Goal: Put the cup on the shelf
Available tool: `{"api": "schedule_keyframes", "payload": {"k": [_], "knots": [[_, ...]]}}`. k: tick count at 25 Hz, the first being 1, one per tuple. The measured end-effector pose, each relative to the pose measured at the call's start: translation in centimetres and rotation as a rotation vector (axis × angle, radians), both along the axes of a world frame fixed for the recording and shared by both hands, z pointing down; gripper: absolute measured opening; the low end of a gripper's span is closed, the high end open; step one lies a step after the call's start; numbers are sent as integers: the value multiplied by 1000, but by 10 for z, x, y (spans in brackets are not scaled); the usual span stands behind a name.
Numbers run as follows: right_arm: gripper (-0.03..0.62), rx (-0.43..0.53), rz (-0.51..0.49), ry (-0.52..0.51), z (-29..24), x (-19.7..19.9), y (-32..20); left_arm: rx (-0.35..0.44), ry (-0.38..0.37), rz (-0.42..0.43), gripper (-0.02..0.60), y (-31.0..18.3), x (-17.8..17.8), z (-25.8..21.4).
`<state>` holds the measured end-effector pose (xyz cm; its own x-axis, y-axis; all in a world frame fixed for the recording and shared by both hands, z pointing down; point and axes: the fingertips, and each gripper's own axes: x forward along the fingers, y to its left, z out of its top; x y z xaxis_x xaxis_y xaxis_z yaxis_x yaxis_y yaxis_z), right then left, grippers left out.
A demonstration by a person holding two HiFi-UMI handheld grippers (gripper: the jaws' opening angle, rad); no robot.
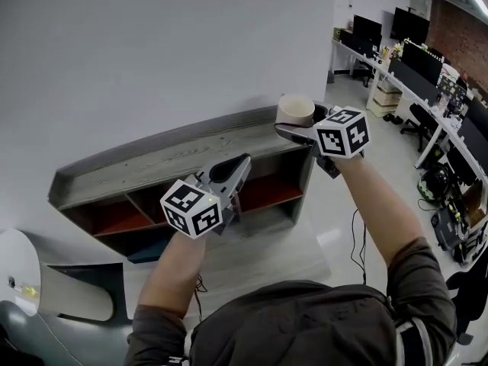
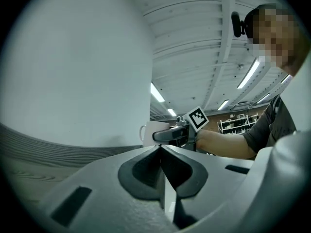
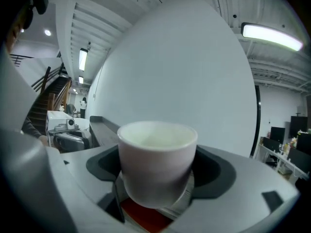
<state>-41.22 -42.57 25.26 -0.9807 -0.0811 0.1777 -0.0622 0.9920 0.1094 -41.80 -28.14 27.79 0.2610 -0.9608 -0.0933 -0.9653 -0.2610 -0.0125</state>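
A white cup [image 1: 296,110] [image 3: 156,159] sits between the jaws of my right gripper [image 1: 297,122] [image 3: 158,171], which is shut on its sides. It hangs just above the right end of the grey shelf's top board [image 1: 175,158], close to the white wall. Below the cup, the right gripper view shows a bit of the shelf's red inside. My left gripper [image 1: 231,175] [image 2: 161,147] is shut and holds nothing. It hovers over the front middle of the shelf. In the left gripper view the cup [image 2: 148,131] and the right gripper [image 2: 171,134] show beyond its tips.
The shelf has a raised rim and open compartments with red backs [image 1: 114,218] below. A rounded white object [image 1: 30,280] stands at the lower left. Desks with monitors [image 1: 412,36] line the right side. A cable [image 1: 357,242] lies on the floor.
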Motion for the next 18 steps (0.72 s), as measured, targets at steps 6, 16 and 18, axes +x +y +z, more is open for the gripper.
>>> {"api": "schedule_keyframes", "payload": {"k": [6,16,18], "knots": [[417,-12,89,53,21,-27,-12,3,-2,40,-2,2,-8,-2],[419,10,235,105,38,-36,-18,-6,8,90,-2,-3,-14,6],[419,-23,252,104,45,-39,-20,-5,9,96,-2,-5,-15,7]]}}
